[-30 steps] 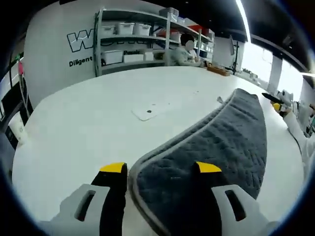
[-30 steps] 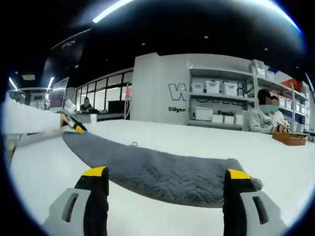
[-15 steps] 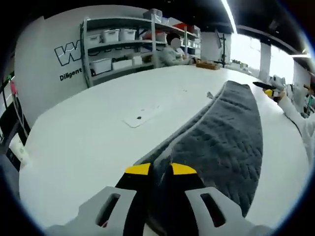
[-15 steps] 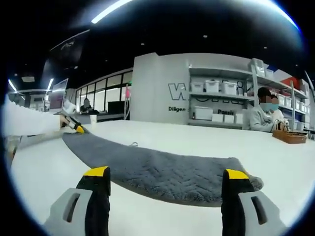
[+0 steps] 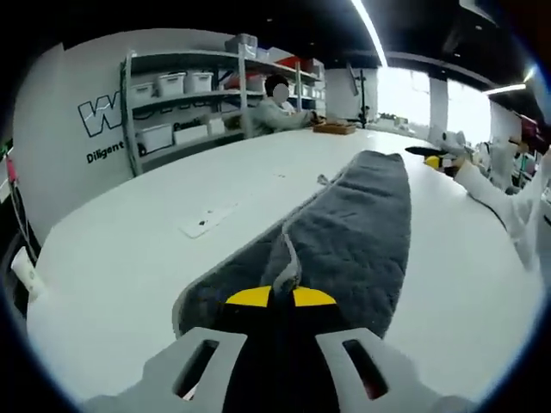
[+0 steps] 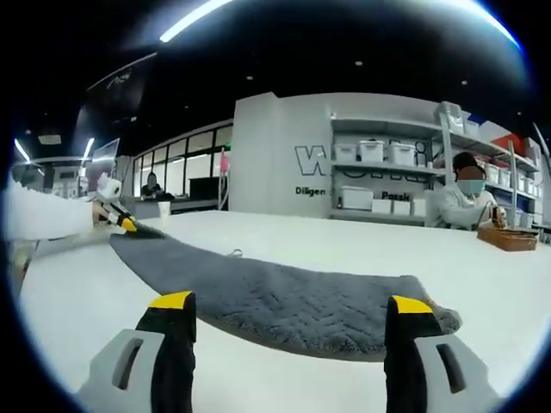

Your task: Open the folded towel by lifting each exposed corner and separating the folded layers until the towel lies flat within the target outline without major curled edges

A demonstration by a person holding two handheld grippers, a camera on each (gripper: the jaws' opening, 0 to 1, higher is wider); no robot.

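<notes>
A grey quilted towel [image 5: 366,219] lies folded in a long strip on the white table [image 5: 129,258]. My left gripper [image 5: 281,298] is shut on the towel's near corner, and the pinched hem stands up in a small peak above the yellow tips. In the right gripper view this same gripper [image 6: 127,224] holds the towel's far end just off the table. The right gripper [image 6: 291,303] is open low over the table, with the towel [image 6: 284,292] stretched across in front of its jaws and nothing between them. In the left gripper view it [image 5: 435,160] sits beside the towel's far end.
A flat white card [image 5: 207,221] lies on the table left of the towel. Shelves with white bins [image 5: 172,112] line the far wall. A person [image 6: 461,206] sits at the table's far side by a wicker basket [image 6: 508,241]. A white sleeve [image 5: 499,194] reaches in.
My left gripper went from open around the towel's near corner to shut on it, and raised the corner. The right gripper stayed open and barely moved.
</notes>
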